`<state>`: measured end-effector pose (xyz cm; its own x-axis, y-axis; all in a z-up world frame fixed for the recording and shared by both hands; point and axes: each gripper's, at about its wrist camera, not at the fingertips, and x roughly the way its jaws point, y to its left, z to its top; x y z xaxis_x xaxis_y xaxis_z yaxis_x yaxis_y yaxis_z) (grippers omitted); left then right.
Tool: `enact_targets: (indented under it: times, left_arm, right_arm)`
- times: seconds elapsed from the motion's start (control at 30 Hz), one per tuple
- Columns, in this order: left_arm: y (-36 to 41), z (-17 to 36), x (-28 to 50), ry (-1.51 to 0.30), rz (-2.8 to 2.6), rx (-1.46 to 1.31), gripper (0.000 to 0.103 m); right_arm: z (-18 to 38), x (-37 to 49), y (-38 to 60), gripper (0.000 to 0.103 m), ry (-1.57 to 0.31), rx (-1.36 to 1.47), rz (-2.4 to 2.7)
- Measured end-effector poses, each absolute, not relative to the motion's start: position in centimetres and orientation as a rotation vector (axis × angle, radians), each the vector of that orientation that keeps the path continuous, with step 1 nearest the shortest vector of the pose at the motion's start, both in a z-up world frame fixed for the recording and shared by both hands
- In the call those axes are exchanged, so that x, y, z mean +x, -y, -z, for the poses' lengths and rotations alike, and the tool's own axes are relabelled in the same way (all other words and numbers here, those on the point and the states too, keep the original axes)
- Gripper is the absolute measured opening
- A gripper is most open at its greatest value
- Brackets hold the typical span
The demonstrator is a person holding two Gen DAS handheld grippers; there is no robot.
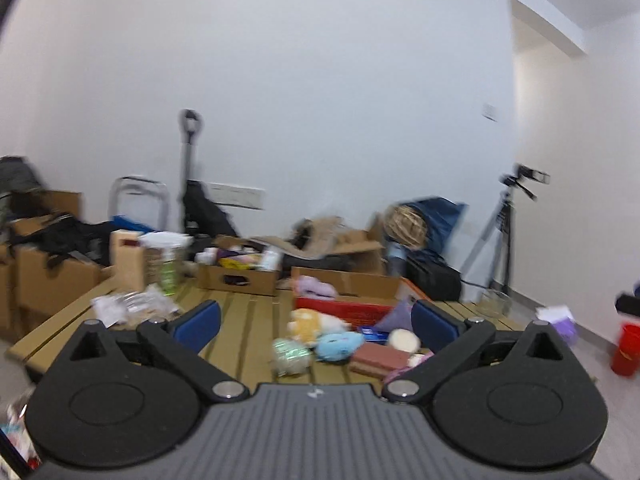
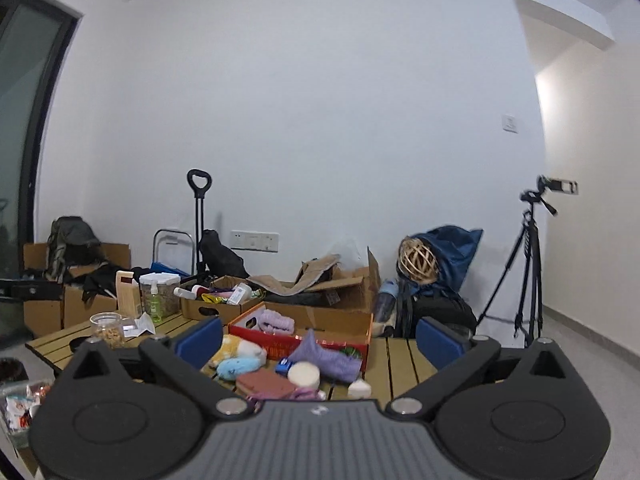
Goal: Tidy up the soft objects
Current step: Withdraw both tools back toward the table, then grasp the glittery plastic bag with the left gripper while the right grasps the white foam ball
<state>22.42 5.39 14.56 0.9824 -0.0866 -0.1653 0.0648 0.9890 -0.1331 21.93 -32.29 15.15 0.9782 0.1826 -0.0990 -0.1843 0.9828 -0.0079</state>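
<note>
A heap of soft things lies on the slatted wooden table [image 2: 400,364]: a yellow-white plush [image 2: 240,350], a blue plush [image 2: 238,368], a purple cloth [image 2: 326,358], a round white puff [image 2: 304,374] and a pink block [image 2: 264,384]. Behind them stands a red box [image 2: 280,344] holding a lilac fluffy band [image 2: 276,320]. The left wrist view shows the same plush pair [image 1: 308,322] [image 1: 338,346] plus a pale green bundle [image 1: 290,356]. My left gripper [image 1: 316,322] and right gripper [image 2: 318,338] are both open and empty, short of the heap.
An open cardboard box of bottles [image 2: 216,304], a clear jar [image 2: 106,326] and a green bottle [image 2: 154,304] sit on the table's left. Behind are more boxes and a trolley handle [image 2: 199,184]. A tripod [image 2: 530,264] stands right, and a red bucket [image 1: 626,348] on the floor.
</note>
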Motion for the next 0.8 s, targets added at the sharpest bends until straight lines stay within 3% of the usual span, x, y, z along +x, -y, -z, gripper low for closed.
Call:
enact_targets:
  times: [0.37,0.67,0.8]
  left_arm:
    - [-6.4,-12.2,24.2,-0.235,0.025,-0.101,0.103]
    - [-3.9,-8.1,33.1,-0.397,0.049,-0.077,0.103]
    - [-2.0,-5.8,38.4,-0.482,0.073,-0.07,0.103]
  right_arm:
    - [-11.6,25.6,29.5,0.103,-0.198,-0.012,-0.239]
    - [-6.7,34.5,30.5,0.103,-0.331,0.06,-0.213]
    - [-4.8,39.2,30.1,0.095,-0.396,0.077,-0.236]
